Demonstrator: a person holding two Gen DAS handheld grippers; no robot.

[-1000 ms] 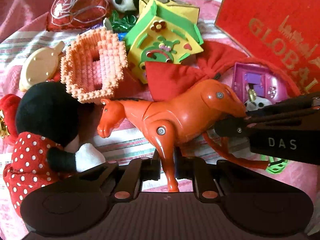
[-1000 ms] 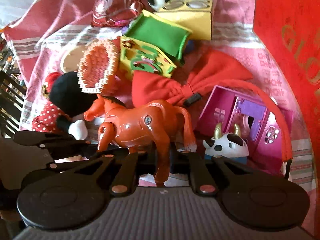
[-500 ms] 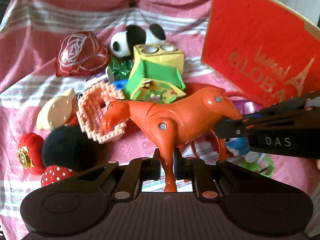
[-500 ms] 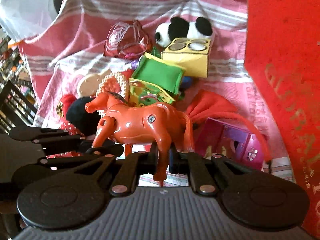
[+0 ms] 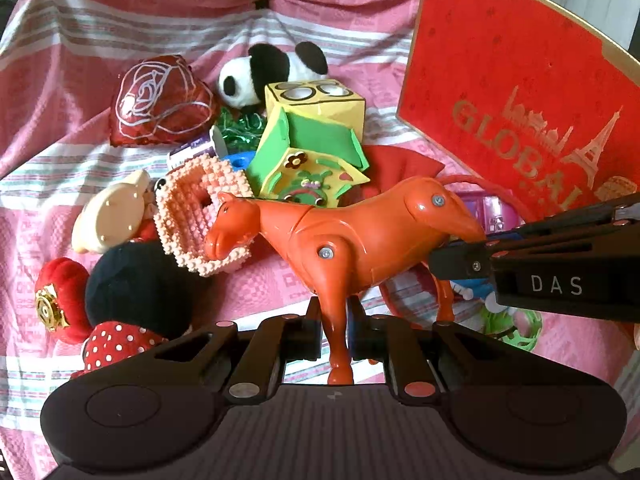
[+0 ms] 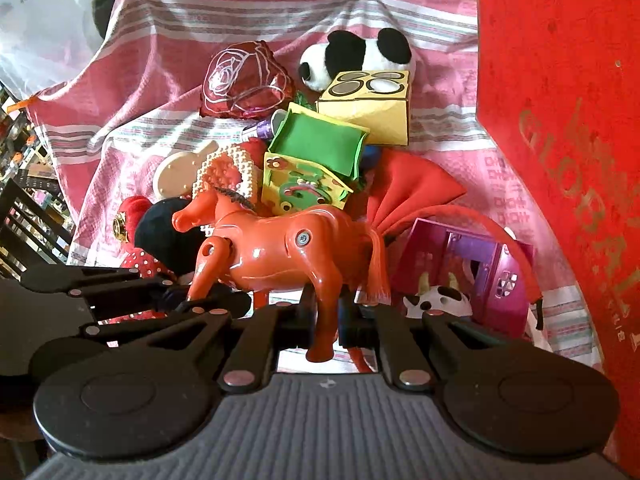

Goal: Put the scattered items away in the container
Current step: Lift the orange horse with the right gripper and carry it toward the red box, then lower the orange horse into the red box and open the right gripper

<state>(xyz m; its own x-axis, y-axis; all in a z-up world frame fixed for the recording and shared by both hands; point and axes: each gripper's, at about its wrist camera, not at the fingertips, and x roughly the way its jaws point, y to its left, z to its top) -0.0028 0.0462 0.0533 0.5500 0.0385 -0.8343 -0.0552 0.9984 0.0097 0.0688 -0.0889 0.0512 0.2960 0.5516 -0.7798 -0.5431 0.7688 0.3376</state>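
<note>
The orange horse, clamped by a front leg in the left tongs and a hind leg in the right tongs, has been lifted above the toy pile beside the red box, ready for carrying to the container.

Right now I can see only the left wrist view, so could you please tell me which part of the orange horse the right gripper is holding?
Observer: The right gripper is shut on one hind leg of the orange horse, low down near the foot.
Operator: Thank you. Is anything hidden from me below the horse's rump on that side?
Observer: Yes, a black-and-white toy cow with small horns sits beside the purple toy house, to the right of the horse's tail.
</note>
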